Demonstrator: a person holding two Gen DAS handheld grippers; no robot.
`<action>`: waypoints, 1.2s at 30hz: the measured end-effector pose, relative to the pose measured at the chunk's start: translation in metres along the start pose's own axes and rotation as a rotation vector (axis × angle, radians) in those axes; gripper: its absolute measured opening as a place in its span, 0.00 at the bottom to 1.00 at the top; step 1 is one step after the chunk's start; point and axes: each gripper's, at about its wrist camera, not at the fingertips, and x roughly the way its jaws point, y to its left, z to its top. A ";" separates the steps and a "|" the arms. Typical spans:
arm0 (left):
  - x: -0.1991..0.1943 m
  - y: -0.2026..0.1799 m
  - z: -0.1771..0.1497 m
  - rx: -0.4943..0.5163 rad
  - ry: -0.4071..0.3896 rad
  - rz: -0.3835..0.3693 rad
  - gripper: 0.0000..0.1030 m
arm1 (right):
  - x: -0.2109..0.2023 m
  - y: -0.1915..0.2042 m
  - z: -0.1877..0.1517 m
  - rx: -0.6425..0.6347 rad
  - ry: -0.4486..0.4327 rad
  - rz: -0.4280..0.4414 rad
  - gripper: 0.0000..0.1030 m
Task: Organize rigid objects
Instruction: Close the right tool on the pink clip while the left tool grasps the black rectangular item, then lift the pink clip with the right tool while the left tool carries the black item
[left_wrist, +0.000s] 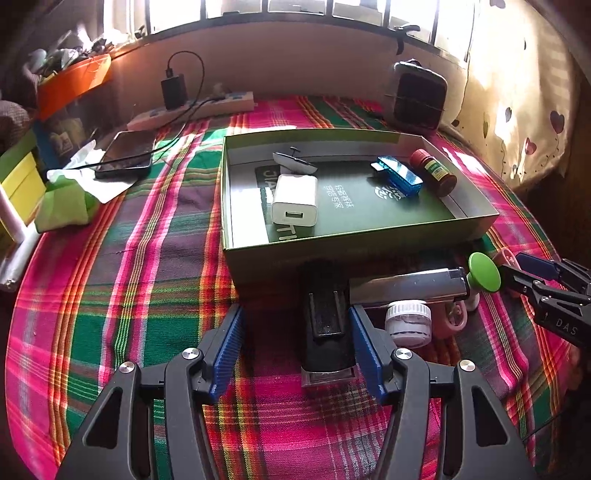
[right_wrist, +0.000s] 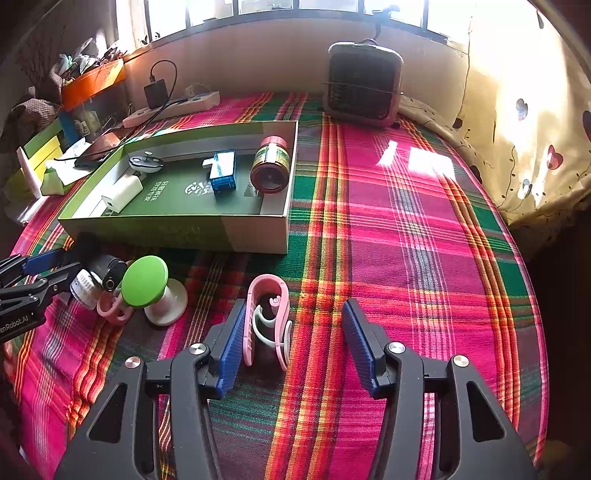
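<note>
Left gripper (left_wrist: 295, 343) jaws spread, straddling a black clipper-like device (left_wrist: 327, 325) lying on the plaid cloth (left_wrist: 147, 277) near the front edge; the pads look apart from its sides or at most brushing, so not gripped. Right gripper (right_wrist: 291, 343) also spread around a pink clip (right_wrist: 266, 321) on the cloth; left pad just beside the clip, right pad clearly apart from it, nothing pinched. Between the two grippers, still loose on the cloth: small white-capped jar (left_wrist: 408, 323), silver bar-shaped item (left_wrist: 406, 286) touching the clipper's far end, green-topped knob on a white base (right_wrist: 147, 286), a second pink clip (right_wrist: 114, 310) partly hidden under it. Just past that cluster, the green box (left_wrist: 369, 254) sits mid-cloth, its front wall right behind the loose items. Already inside: white USB charger (left_wrist: 295, 201) at the left, a grey-white oval gadget (left_wrist: 293, 162) at the back-left, blue transparent piece (left_wrist: 400, 175) and brown bottle with red cap (left_wrist: 434, 171) lying along the right wall. Judgement: roughly four in, six or so left, so about midway; both grippers seem set up for the next picks. Far edge: power strip (left_wrist: 195, 109), phone (left_wrist: 125, 155), small heater (right_wrist: 362, 85), not part of the sort by the look of it.
</note>
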 end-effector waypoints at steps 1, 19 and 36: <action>0.000 0.000 0.000 -0.003 0.000 0.003 0.52 | 0.000 0.000 0.000 0.001 -0.001 -0.001 0.45; -0.005 0.008 -0.002 -0.039 -0.010 0.023 0.27 | -0.003 0.002 -0.001 -0.002 -0.007 0.012 0.23; -0.006 0.011 -0.002 -0.051 -0.012 0.016 0.25 | -0.003 0.000 -0.001 -0.001 -0.007 0.013 0.23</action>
